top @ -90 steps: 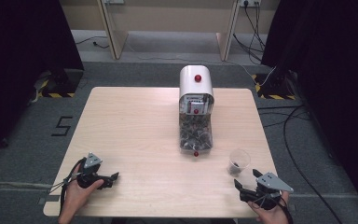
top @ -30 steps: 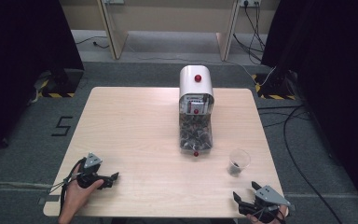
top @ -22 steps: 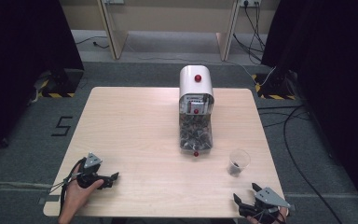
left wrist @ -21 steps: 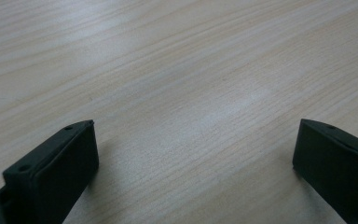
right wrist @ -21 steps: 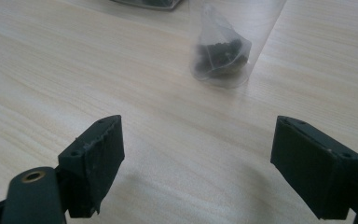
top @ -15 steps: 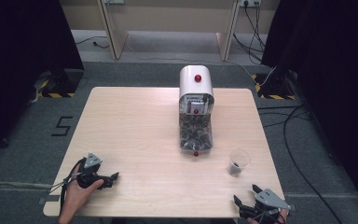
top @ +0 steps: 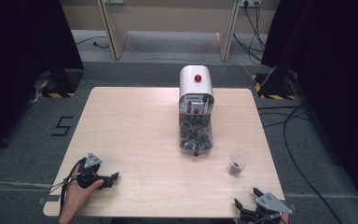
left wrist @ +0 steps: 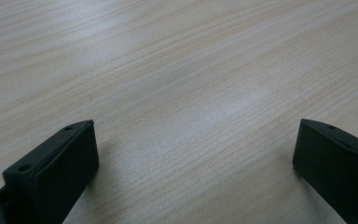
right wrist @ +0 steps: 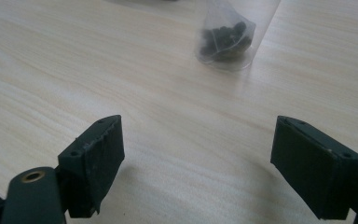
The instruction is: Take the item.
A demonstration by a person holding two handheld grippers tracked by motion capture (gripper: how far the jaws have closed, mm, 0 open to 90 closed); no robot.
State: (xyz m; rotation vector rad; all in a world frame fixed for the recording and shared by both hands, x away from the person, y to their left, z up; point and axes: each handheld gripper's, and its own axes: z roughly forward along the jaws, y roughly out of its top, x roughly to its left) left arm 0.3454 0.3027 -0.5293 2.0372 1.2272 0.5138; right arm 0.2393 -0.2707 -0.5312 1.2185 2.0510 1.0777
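Note:
A clear plastic cup [top: 238, 162] with a few dark beans in its bottom stands on the table's right side. In the right gripper view the cup [right wrist: 226, 35] is ahead, beyond the jaws. My right gripper [top: 247, 197] is at the near right edge, open, with nothing between its jaws [right wrist: 198, 154]. A white dispenser [top: 196, 86] with red knobs and a clear bin of dark beans stands at the table's middle back. My left gripper [top: 112, 178] rests near the front left corner, held by a hand, open over bare wood [left wrist: 193, 140].
The light wooden table [top: 130, 130] has wide bare room between the dispenser and the left gripper. Cables [top: 298, 140] run over the grey floor at the right. Dark curtains hang on both sides.
My right gripper has drawn back from the cup toward the table's near edge. The left gripper and the cup have stayed put.

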